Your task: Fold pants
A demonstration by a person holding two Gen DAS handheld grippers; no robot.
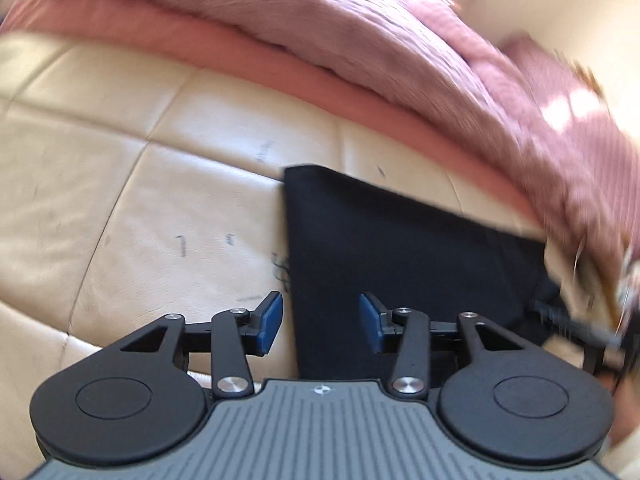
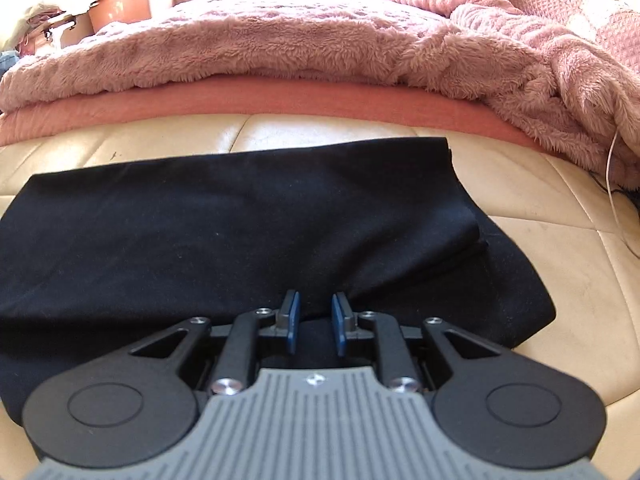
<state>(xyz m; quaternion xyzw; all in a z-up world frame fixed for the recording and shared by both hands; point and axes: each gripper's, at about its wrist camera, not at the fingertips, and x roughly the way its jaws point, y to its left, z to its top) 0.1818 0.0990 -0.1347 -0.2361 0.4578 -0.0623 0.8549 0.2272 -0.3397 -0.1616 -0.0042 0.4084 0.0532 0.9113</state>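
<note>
Nearest in the left wrist view, the left gripper stands with its blue pads well apart, straddling the left edge of the black pants; the cloth lies under and between the pads but neither pad presses on it. In the right wrist view the right gripper has its pads drawn narrow with a small gap between them, hovering low over the near part of the pants; a ridge of dark cloth rises just beyond the tips, but whether any of it is pinched cannot be told. The pants lie flat on the cream leather cushion, already doubled over: a top layer ends in a stacked fold edge toward the right, with a lower layer showing past it at the near right. By the look of it at least one fold is done and the bundle is roughly rectangular, so what is left is probably a last fold or some squaring of that offset right edge. Farther off, a salmon sheet runs along the far side of the cushion, just beyond the pants' far edge, and a fluffy pink blanket is heaped on it, spilling down at the right. A thin white cable trails at the far right, apart from the pants. Nothing lies on the garment itself.
</note>
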